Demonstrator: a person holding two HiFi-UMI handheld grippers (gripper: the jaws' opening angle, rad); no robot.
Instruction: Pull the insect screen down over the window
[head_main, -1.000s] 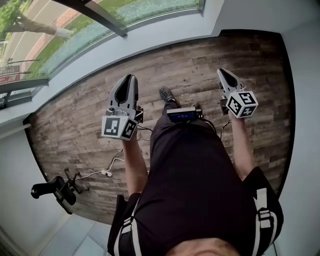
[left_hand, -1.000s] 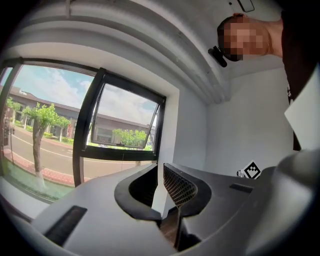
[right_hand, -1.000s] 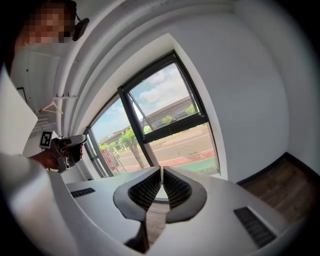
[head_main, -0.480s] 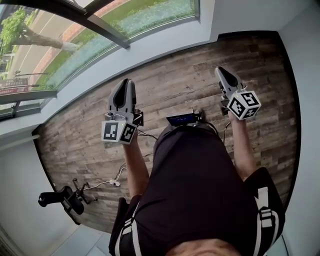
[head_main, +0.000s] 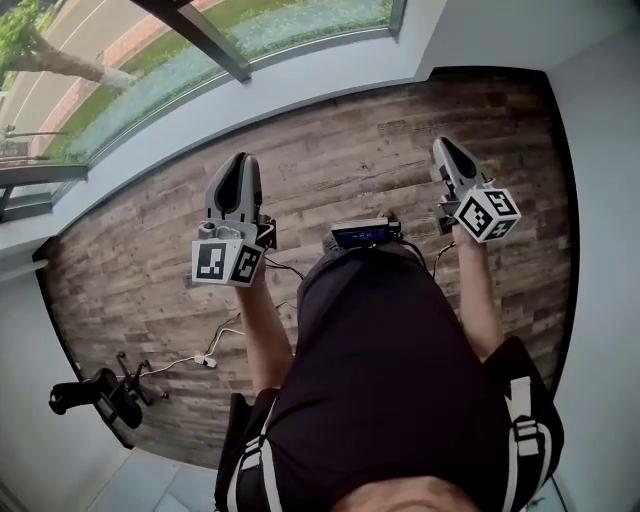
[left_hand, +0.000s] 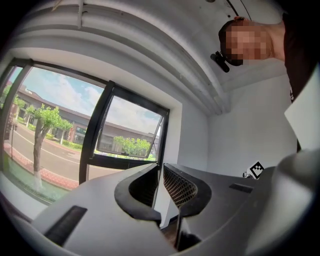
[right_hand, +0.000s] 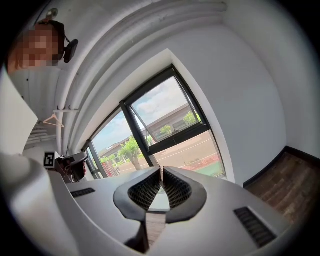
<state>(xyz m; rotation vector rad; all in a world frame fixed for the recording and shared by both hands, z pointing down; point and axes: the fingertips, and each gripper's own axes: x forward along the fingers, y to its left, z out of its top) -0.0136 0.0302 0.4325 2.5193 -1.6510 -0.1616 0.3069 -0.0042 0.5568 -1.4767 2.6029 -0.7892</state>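
Observation:
The window (head_main: 190, 55) with its dark frame runs along the top left of the head view, above a pale sill. In the left gripper view the window (left_hand: 60, 125) has a tilted sash, with trees and a street outside. I see no insect screen across the glass. My left gripper (head_main: 241, 158) is held over the wooden floor and points towards the window. Its jaws (left_hand: 161, 167) are shut with nothing between them. My right gripper (head_main: 443, 143) is held further right. It is also shut (right_hand: 161, 170) and empty, and aims at the window (right_hand: 165, 125).
The wooden floor (head_main: 350, 140) lies between white walls. A black office chair (head_main: 95, 392) stands at the lower left, with a white cable (head_main: 215, 345) beside it. A small device with a screen (head_main: 360, 234) hangs at the person's waist. A wall meets the window at the right.
The head view has swayed and the window has shifted a little. My left gripper has drifted slightly left. A shoe seen ahead one second ago is out of sight. Both jaws stay shut.

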